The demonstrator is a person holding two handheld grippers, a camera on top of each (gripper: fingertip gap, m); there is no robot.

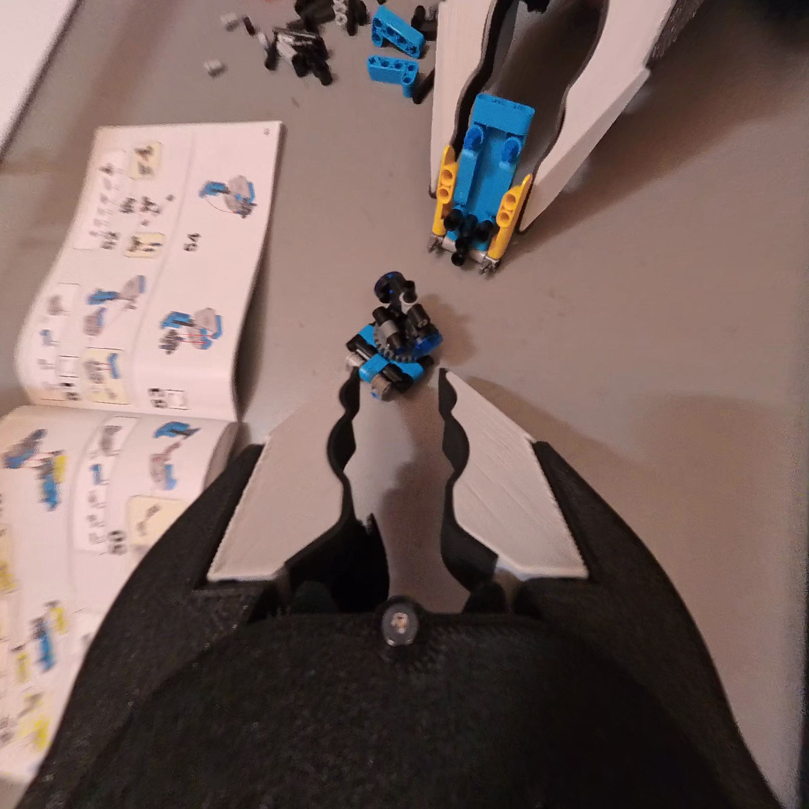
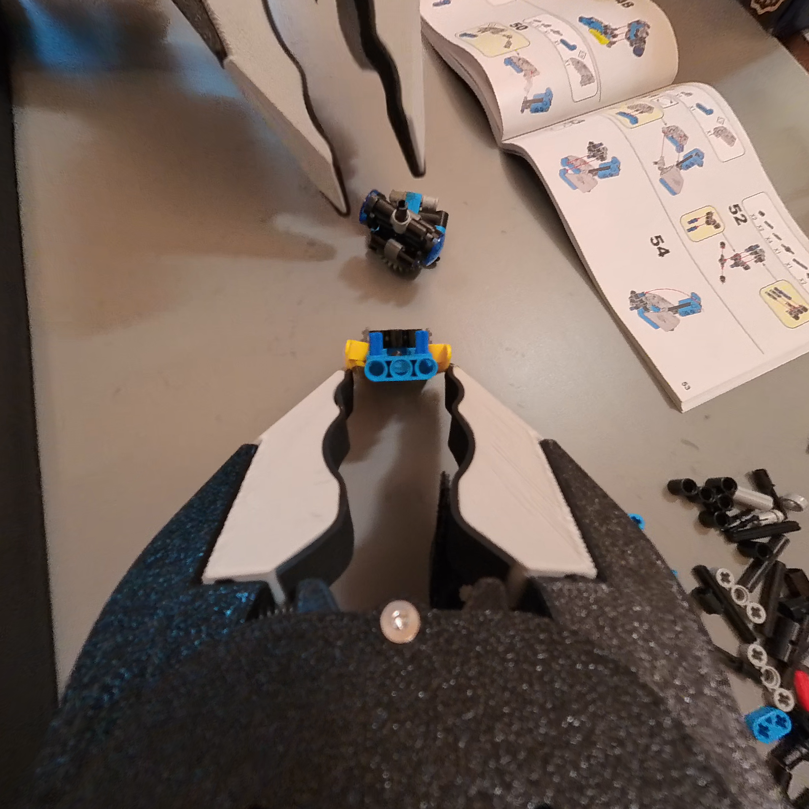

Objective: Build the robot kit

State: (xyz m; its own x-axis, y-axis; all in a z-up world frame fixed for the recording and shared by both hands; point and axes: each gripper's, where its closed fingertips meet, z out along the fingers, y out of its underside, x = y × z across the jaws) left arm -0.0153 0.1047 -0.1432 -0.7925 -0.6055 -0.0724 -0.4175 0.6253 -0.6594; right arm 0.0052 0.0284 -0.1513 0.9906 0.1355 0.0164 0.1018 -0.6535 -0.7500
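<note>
Between my right hand-held gripper's point(image 2: 397, 372) fingertips sits the clamped blue-and-yellow assembly point(image 2: 397, 357), while my left hand-held gripper point(image 1: 396, 378) hangs released just behind the black-and-blue gear module point(image 1: 394, 346) on the surface point(image 1: 613, 350), unjoined.
</note>
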